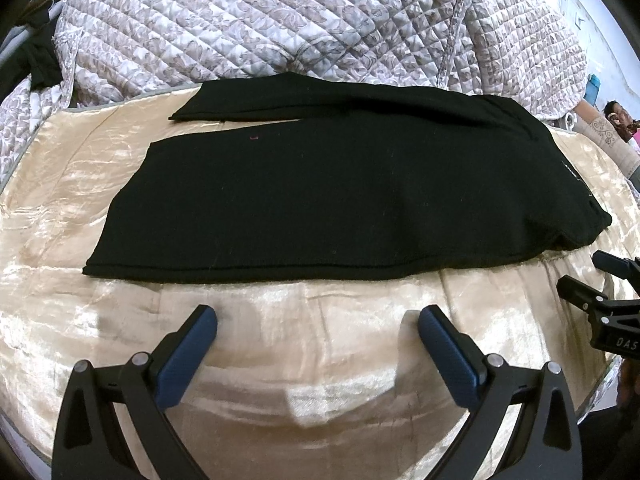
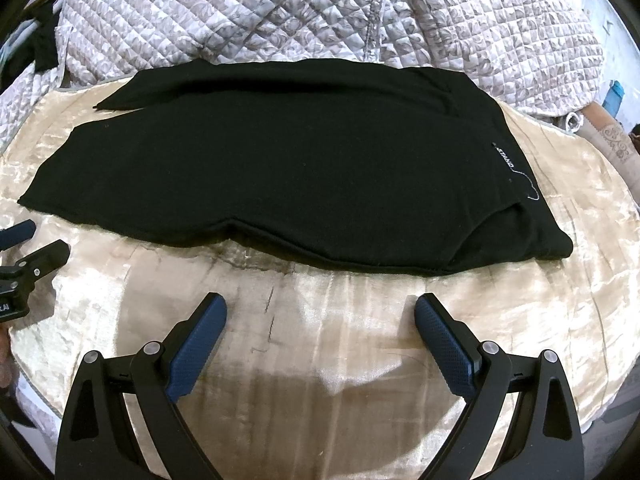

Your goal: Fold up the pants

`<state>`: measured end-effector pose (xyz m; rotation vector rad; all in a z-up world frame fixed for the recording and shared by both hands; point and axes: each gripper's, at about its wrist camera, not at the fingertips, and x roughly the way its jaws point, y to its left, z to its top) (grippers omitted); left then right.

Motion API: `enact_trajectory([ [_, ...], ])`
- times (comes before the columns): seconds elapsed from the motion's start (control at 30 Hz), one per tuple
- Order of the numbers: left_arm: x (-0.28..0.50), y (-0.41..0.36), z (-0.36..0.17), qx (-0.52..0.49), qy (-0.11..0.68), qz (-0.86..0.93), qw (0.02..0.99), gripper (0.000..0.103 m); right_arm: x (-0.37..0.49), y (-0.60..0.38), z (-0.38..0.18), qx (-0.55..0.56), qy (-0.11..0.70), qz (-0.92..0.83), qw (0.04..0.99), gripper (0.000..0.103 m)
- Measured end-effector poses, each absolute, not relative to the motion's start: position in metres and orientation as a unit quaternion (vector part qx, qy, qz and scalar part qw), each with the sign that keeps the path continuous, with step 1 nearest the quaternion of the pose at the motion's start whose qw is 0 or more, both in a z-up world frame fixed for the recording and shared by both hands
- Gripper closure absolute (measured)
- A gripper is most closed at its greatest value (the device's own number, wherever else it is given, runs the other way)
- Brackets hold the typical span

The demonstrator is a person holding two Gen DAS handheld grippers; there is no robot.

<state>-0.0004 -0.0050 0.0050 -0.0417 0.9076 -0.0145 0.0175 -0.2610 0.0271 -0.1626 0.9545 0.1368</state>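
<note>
Right now one pair of black pants lies flat on the beige satin bed cover, its two legs side by side. Both hand-held grippers, left and right, hover nearby, spread wide, empty. Behind sits one quilted blanket.

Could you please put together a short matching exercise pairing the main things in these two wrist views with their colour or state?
Things:
1. pants
2. bed cover
3. quilt
4. left hand-held gripper

Descriptions:
A. shiny cream-gold, spread under the garment
B. open, holding nothing
C. black, lying flat with legs pointing left
D. pale floral stitching, bunched up behind

Pairs: 1-C, 2-A, 3-D, 4-B

The right hand-held gripper is open too, short of the pants' near edge.
</note>
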Motion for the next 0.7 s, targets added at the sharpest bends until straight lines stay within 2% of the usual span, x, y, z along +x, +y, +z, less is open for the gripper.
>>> enact_trajectory([
  [0.43, 0.004, 0.014, 0.01, -0.084, 0.431, -0.023, 0.898, 0.001, 0.021, -0.276, 0.033, -0.037, 0.454, 0.067, 0.888, 0.008],
  [0.7, 0.007, 0.048, 0.01, -0.186, 0.416, -0.033, 0.889, 0.002, 0.028, -0.328, 0.046, 0.087, 0.447, 0.042, 0.889, 0.009],
])
